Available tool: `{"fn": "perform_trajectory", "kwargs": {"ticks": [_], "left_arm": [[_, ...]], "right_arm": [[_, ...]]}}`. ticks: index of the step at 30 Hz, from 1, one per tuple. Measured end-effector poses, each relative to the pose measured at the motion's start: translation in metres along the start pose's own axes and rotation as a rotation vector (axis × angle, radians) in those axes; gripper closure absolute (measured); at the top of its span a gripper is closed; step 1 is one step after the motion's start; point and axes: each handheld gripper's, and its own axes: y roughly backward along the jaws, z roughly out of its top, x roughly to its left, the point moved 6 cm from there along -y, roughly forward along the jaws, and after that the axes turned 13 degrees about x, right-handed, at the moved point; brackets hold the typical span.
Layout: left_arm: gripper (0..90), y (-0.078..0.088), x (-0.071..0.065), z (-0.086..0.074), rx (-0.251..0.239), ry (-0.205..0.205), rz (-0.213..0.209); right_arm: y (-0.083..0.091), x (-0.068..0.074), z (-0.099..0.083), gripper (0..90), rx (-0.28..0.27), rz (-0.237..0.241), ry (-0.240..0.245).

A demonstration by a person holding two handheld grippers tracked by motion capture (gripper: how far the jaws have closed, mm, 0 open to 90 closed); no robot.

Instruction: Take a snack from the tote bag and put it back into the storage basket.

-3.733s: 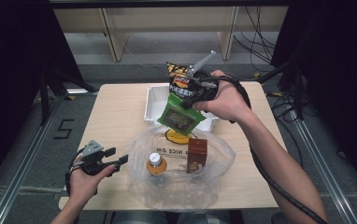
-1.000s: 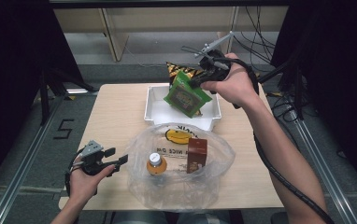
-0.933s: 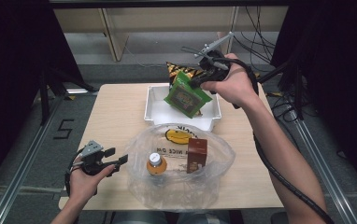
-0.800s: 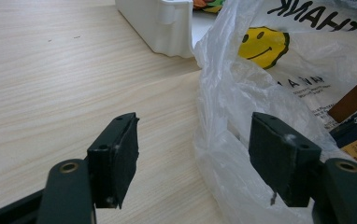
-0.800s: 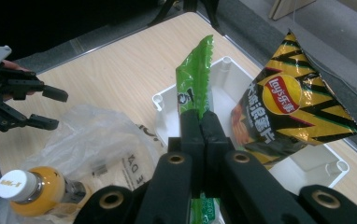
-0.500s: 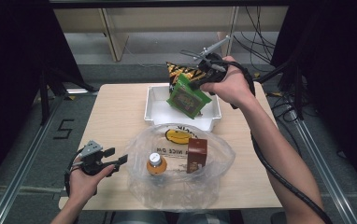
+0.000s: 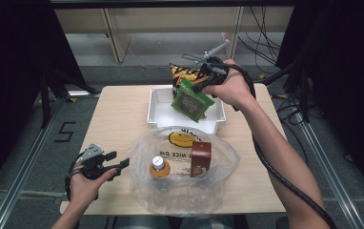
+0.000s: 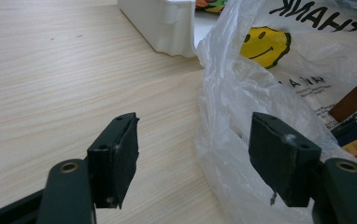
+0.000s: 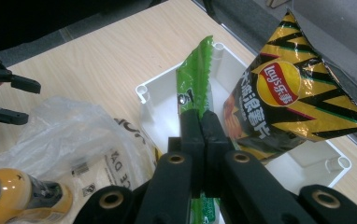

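Note:
My right gripper is shut on the top edge of a green snack packet, which hangs tilted over the white bin. A black and yellow chip bag leans at the bin's far side. My left gripper rests open on the table's near left, its jaws pointing at the clear plastic bag. One pad lies against the plastic. The bag holds an orange bottle and a brown box.
The plastic bag carries a yellow smiley print. The wooden table has bare room on its left half. Dark floor and cables surround the table; shelving legs stand behind it.
The right hand has lowered the green packet toward the white bin, from above the bin's back edge to just over its inside. The left hand has kept still.

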Motion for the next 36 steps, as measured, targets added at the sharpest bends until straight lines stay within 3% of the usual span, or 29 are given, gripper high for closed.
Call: {"fn": "perform_trajectory", "kwargs": {"ticks": [2,3,7,8,11,16,17,19,22,30,31,33,35,36], "left_arm": [[32.9,0.000,0.000,0.000,-0.001,0.000,0.000],[32.9,0.000,0.000,0.000,-0.003,0.006,-0.003],[32.9,0.000,0.000,0.000,-0.008,0.009,-0.005],[32.8,0.001,0.000,0.000,-0.007,0.014,0.000],[32.9,0.001,0.001,0.000,-0.006,0.006,0.001],[32.9,0.001,0.001,0.000,-0.007,0.007,0.000],[32.8,0.001,0.001,0.000,-0.007,0.007,0.000],[32.8,0.001,0.001,-0.001,-0.006,0.018,0.000],[32.9,0.002,0.002,-0.001,-0.003,0.008,0.003],[32.9,0.001,0.002,-0.001,-0.001,0.006,0.002],[32.9,0.001,0.002,-0.001,-0.001,0.007,0.002],[32.9,0.001,0.002,-0.001,-0.001,0.013,0.001],[32.9,0.001,0.002,-0.002,-0.001,0.010,0.004],[32.9,0.002,0.003,-0.001,-0.001,0.008,0.005]], "right_arm": [[-0.003,-0.003,0.001,90.0,-0.002,-0.009,0.019],[-0.004,-0.002,0.000,90.0,0.006,0.004,-0.004],[-0.007,-0.004,0.000,90.0,0.010,0.006,-0.014],[-0.009,-0.007,0.001,90.0,0.005,-0.005,0.009],[-0.010,-0.007,0.002,90.0,0.008,0.001,-0.009],[-0.013,-0.013,0.004,90.0,-0.002,-0.023,0.010],[-0.013,-0.011,0.003,90.0,0.013,-0.009,-0.021],[-0.016,-0.014,0.003,90.0,0.002,-0.018,-0.007],[-0.018,-0.015,0.003,90.0,0.012,-0.015,-0.033],[-0.026,-0.020,0.005,90.0,0.002,-0.024,-0.028],[-0.028,-0.023,0.006,90.0,-0.007,-0.038,-0.004],[-0.028,-0.022,0.005,90.0,0.014,-0.024,-0.025],[-0.031,-0.025,0.006,90.0,0.002,-0.036,0.004],[-0.031,-0.024,0.006,90.0,0.013,-0.025,-0.027]]}}
